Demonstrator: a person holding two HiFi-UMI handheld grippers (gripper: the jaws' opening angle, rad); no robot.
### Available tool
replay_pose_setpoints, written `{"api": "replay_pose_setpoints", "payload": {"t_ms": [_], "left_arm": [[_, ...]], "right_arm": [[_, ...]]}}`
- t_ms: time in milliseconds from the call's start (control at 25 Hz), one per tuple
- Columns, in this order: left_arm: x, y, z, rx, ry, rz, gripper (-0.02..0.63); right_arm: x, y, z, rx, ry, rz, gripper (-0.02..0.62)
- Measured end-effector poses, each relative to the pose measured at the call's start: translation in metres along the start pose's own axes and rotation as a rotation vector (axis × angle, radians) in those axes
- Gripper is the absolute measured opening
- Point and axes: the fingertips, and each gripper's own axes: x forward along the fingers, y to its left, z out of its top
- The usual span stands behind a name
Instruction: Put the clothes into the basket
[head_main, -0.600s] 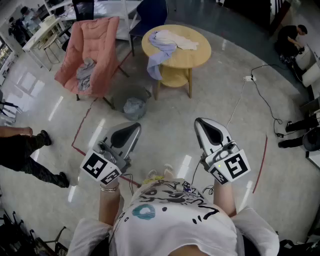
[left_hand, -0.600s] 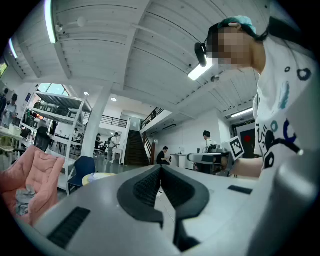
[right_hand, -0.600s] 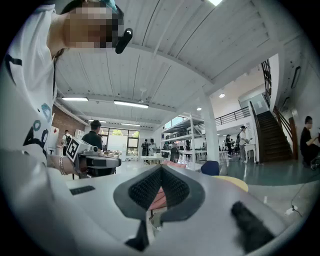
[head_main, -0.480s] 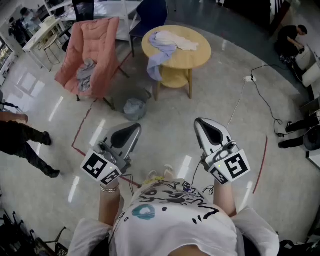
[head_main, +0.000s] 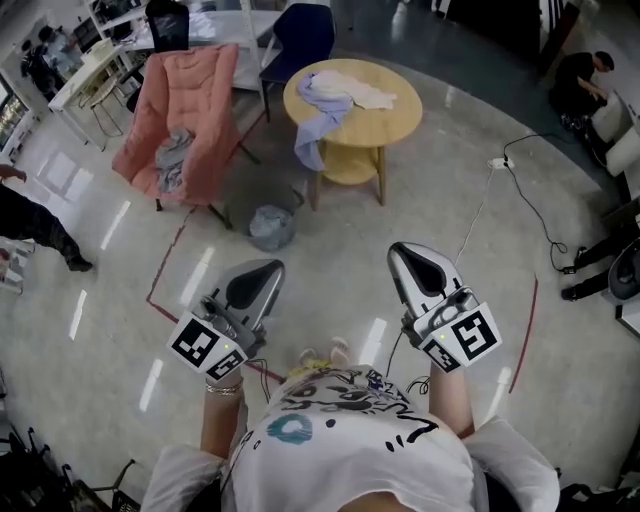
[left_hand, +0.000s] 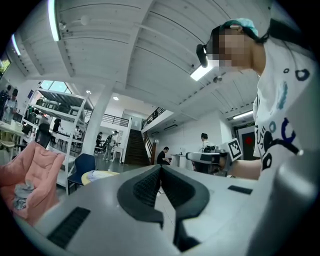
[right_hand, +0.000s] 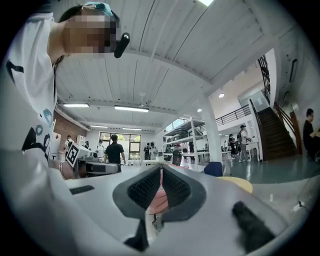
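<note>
Left tongs (head_main: 268, 270), right tongs (head_main: 400, 252) closed, likely basket (head_main: 270, 226) in head view only

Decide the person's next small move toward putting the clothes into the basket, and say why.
Probably step forward toward the round table: the left gripper and right gripper are shut and empty, well short of the clothes on it, the grey garment on the pink chair, and the basket.

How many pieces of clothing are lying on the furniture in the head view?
3: a grey garment on the pink chair, a pale blue garment hanging over the round table's edge, and a cream garment beside it on the tabletop. Others may be hidden underneath.
</note>
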Motion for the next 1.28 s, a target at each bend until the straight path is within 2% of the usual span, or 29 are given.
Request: {"api": "replay_pose_setpoints", "payload": {"t_ms": [360, 640, 680, 760, 1040, 1280], "left_arm": [[0.026, -0.008, -0.008, -0.007, 0.003, 0.017, 0.015], [0.041, -0.01, -0.013, 0.01, 0.003, 0.05, 0.015], [0.043, -0.01, -0.014, 0.009, 0.007, 0.053, 0.015], [0.047, -0.009, -0.017, 0.006, 0.015, 0.057, 0.015], [0.065, 0.009, -0.02, 0.0, 0.027, 0.052, 0.015], [0.097, 0.044, -0.014, -0.001, 0.02, 0.022, 0.015]], "right_arm": [[-0.014, -0.029, -0.007, 0.026, -0.006, -0.032, 0.031], [-0.021, -0.056, 0.0, 0.049, -0.074, -0.066, 0.035], [-0.022, -0.06, 0.0, 0.052, -0.076, -0.063, 0.044], [-0.022, -0.066, -0.002, 0.064, -0.073, -0.058, 0.115], [-0.01, -0.09, -0.011, 0.084, -0.06, -0.069, 0.129], [0.025, -0.113, -0.012, 0.081, -0.046, -0.069, 0.127]]}}
